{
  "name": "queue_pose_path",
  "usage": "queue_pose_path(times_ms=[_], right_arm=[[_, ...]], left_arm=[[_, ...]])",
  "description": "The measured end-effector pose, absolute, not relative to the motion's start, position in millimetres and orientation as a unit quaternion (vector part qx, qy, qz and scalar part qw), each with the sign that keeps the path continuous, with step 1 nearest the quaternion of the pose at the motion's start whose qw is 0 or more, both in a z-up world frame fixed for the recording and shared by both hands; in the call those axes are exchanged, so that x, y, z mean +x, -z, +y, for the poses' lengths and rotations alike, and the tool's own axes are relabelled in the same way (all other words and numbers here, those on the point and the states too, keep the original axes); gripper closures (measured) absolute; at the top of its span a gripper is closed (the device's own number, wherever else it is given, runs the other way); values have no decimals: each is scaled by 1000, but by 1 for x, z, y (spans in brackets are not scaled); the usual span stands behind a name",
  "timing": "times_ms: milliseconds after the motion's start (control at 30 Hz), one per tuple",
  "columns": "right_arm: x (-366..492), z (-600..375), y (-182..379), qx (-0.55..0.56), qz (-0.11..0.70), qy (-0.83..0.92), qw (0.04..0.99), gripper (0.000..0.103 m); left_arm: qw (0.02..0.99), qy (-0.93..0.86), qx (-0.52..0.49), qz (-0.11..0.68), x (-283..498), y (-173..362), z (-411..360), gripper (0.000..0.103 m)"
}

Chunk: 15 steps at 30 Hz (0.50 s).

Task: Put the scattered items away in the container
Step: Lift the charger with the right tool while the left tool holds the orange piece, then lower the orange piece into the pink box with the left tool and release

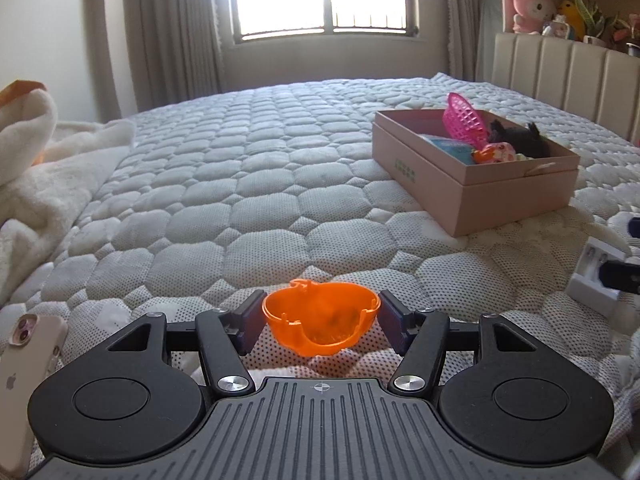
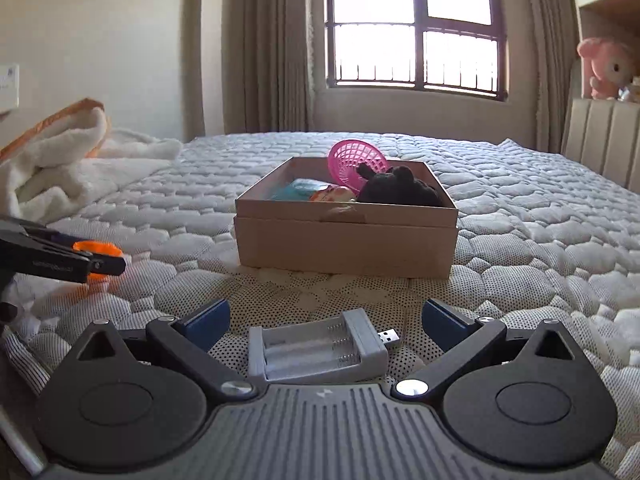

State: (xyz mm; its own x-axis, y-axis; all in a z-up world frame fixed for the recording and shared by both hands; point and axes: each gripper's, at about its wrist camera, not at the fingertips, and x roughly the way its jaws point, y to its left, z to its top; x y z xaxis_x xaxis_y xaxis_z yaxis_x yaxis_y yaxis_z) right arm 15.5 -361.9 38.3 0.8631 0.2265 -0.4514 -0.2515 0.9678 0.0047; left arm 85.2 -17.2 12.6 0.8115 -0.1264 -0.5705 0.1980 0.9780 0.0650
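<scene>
- my left gripper (image 1: 320,326) brackets the orange cup (image 1: 320,322) at lower centre of the left wrist view; pads at its rim on both sides, firm contact not certain.
- cup: thin glossy plastic, rounded, mouth up, resting on the quilted mattress (image 1: 248,168).
- the box (image 1: 472,196), pale matte cardboard with toys inside, lies up and to the right.
- my right gripper (image 2: 324,320), jaws apart, straddles the grey battery charger (image 2: 316,350), long axis across the frame, usb plug pointing right.
</scene>
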Motion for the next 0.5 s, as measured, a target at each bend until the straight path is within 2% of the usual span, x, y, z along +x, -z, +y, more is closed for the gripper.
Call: queue_pose_path(times_ms=[100,200,500], right_arm=[[23,-353,-34,-58,269,-152,949,0],[25,-349,-30,-98,269,-141,948,0],[49,-354,-30,-98,312,-164,931,0]], left_arm=[[950,107,54,290,68,-16,-17,38],[950,122,44,285,53,-18,-15,38],[949,144,7,282,33,-21,0,38]])
